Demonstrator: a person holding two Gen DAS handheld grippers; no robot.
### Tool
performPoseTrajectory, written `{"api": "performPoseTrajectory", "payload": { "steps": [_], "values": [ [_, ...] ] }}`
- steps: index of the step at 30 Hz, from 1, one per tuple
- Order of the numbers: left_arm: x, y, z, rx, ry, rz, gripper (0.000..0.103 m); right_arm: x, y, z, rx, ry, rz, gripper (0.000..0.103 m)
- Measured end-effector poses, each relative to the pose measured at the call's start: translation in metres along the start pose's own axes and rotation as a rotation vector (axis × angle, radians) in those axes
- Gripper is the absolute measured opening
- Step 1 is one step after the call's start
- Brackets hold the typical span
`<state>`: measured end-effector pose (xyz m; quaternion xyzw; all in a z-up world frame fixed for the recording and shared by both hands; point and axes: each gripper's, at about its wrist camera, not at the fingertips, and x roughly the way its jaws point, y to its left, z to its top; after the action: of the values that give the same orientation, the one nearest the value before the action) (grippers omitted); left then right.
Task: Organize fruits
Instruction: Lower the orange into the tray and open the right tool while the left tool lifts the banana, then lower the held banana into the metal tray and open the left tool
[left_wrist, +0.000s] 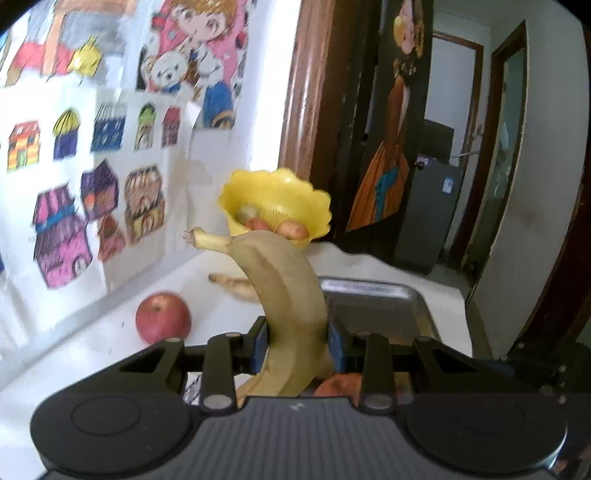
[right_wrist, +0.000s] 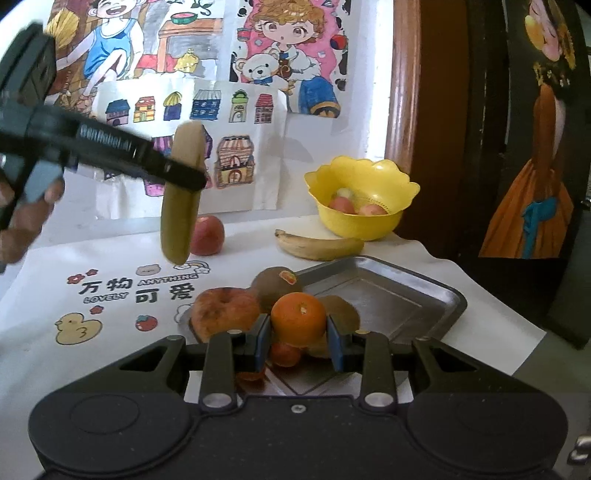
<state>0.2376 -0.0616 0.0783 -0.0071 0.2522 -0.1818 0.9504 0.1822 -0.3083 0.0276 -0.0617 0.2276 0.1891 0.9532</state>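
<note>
Upright, banana (left_wrist: 291, 314) between left gripper's (left_wrist: 297, 345) pads

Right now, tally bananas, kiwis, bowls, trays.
Bananas: 2 (held banana, table banana)
Kiwis: 2 (stickered kiwi, plain kiwi)
Bowls: 1 (yellow bowl)
Trays: 1 (metal tray)
Total: 6
</note>
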Motion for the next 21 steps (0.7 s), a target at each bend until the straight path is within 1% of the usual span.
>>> {"api": "performPoseTrajectory", "payload": {
  "steps": [3, 6, 9, 13, 16, 21],
  "values": [
    [0.001, -0.012, 0.011, 0.018, -0.023, -0.022, 0.037, 0.001, -0.003, -0.004, -0.001, -0.003, -0.019, 0.035],
    [0.007, -0.025, 0.016, 0.04, -0.027, -0.05, 0.037, 0.002, -0.007, -0.009, 0.01, -0.004, -0.031, 0.035],
    [0.018, -0.039, 0.016, 0.063, -0.016, -0.077, 0.037, 0.005, -0.012, -0.014, 0.014, 0.002, -0.046, 0.035],
    [0.038, -0.057, 0.01, 0.102, 0.02, -0.108, 0.037, 0.011, -0.02, -0.02, 0.02, 0.015, -0.052, 0.035],
    [0.049, -0.07, 0.006, 0.166, 0.005, -0.094, 0.037, 0.015, -0.024, -0.025, 0.029, 0.017, -0.049, 0.035],
    [0.069, -0.086, 0.007, 0.199, 0.017, -0.089, 0.038, 0.022, -0.029, -0.031, 0.038, 0.018, -0.045, 0.035]
  ]
}}
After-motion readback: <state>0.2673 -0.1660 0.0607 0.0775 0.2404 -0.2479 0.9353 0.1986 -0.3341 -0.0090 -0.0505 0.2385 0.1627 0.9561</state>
